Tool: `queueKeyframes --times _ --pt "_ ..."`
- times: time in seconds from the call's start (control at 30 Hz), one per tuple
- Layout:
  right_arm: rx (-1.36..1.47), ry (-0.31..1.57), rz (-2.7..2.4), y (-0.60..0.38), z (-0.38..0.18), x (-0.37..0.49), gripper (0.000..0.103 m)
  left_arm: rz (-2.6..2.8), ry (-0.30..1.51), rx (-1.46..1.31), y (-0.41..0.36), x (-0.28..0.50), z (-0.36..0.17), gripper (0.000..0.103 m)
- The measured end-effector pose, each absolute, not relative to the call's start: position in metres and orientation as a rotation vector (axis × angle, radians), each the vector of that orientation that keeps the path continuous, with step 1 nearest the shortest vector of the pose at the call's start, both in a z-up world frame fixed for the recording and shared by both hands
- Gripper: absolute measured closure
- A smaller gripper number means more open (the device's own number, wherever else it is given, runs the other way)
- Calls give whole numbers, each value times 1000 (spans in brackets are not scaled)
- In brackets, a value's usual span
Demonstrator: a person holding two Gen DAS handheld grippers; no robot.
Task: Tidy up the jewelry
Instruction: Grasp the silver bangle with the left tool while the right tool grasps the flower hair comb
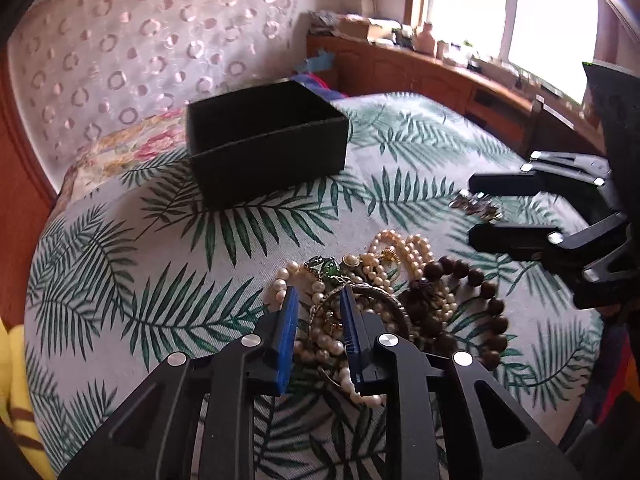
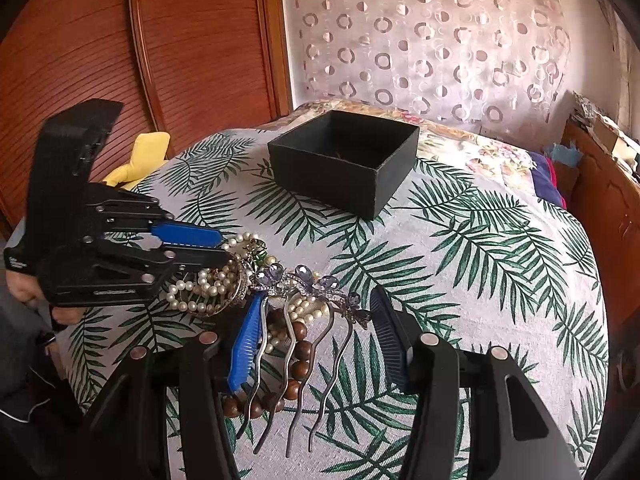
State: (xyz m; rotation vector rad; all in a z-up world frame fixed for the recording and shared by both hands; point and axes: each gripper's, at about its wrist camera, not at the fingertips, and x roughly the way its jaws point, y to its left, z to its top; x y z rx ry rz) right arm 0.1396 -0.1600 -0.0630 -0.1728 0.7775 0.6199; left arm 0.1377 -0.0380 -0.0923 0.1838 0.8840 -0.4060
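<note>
A heap of jewelry [image 1: 392,280] lies on the palm-leaf bedspread: pearl strands, a dark wooden bead bracelet [image 1: 480,280], a metal bangle [image 1: 380,300] and a green brooch [image 1: 324,266]. My left gripper [image 1: 319,300] is open, its blue pads either side of pearls and the bangle's edge. My right gripper [image 2: 316,308] is open around a hair comb with purple stones [image 2: 308,284], whose wavy prongs run between the pads. In the left wrist view the right gripper [image 1: 476,212] has the comb [image 1: 476,205] between its fingers. An open black box [image 1: 264,136] [image 2: 344,160] stands farther back.
The bedspread [image 1: 160,300] covers a bed with a floral pillow [image 1: 132,144] behind the box. A wooden wardrobe [image 2: 160,40] stands at the left, a cluttered wooden shelf [image 1: 440,64] under the window at the right. A yellow cloth [image 2: 140,156] lies at the bed's left edge.
</note>
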Motion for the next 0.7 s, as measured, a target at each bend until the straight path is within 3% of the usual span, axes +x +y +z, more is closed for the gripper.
queueKeyframes --times 0.27,0.7 --pt "-163 777 618 -162 -63 140 48 -454 891 223 -43 140 -92 100" --pt "-167 775 615 -161 -63 140 48 -403 792 89 -18 114 -68 100"
